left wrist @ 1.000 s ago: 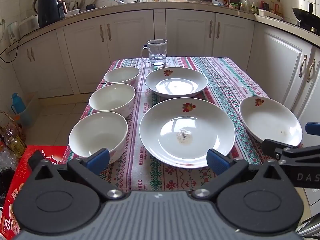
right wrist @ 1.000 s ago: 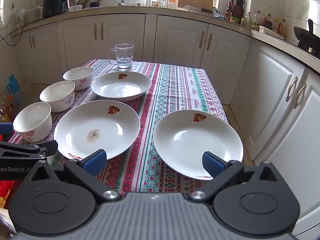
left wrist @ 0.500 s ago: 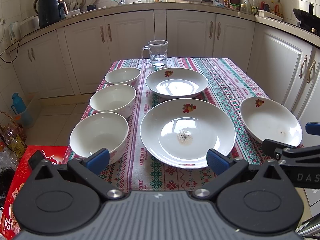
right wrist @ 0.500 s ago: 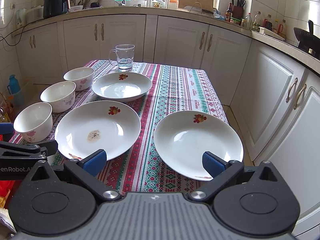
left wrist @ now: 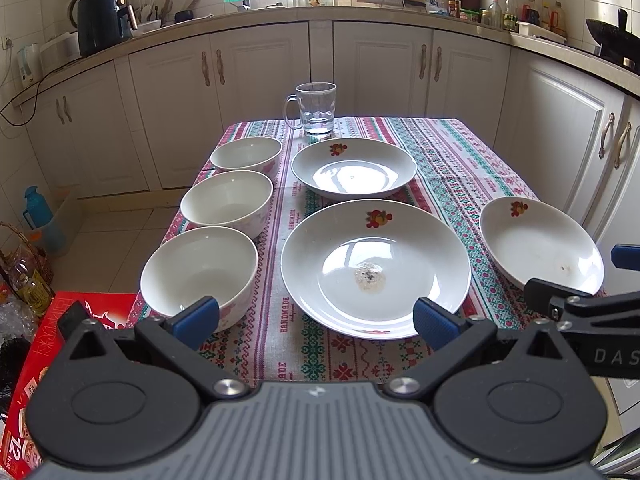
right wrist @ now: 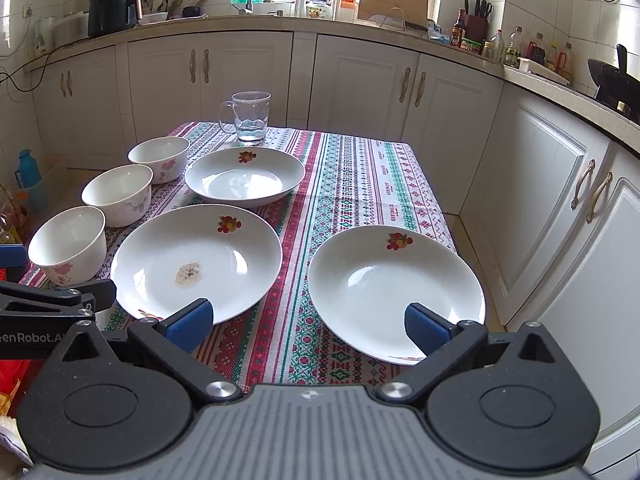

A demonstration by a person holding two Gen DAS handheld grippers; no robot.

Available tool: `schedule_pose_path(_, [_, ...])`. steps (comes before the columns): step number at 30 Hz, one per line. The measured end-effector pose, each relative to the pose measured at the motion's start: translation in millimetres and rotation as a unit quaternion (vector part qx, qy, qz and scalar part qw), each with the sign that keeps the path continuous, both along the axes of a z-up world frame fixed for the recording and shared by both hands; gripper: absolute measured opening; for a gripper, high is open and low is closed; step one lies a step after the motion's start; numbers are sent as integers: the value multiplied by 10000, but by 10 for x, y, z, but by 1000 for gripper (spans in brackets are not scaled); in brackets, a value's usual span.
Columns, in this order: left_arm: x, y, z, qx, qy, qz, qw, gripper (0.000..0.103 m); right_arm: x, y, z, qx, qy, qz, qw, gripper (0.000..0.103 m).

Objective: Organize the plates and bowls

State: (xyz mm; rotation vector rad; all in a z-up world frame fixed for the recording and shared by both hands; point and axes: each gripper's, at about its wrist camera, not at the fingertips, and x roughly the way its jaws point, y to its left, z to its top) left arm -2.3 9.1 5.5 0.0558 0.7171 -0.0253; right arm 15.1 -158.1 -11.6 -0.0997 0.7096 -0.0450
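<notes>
Both wrist views face forward over the table's (left wrist: 472, 168) near edge, sharing 3 plates.

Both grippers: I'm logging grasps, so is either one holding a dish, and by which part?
Nothing is held. The left gripper and right gripper are open, short of the dishes.

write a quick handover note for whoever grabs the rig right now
Left hand-held gripper: open, empty, at the near table edge.
Right hand-held gripper: open, empty, in front of the right plate.
Three bowls sit in a column on the left. The stained plate is near centre, another plate behind it, glass mug at the back.
Done: nothing stacked.
Left: stack bowls, stack plates.
</notes>
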Motion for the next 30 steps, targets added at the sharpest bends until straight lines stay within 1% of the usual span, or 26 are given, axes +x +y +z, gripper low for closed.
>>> schedule_pose_path(30, [-14, -14, 11, 25, -25, -3, 10000, 102, -21, 1, 7, -37, -64, 24, 10000, 103])
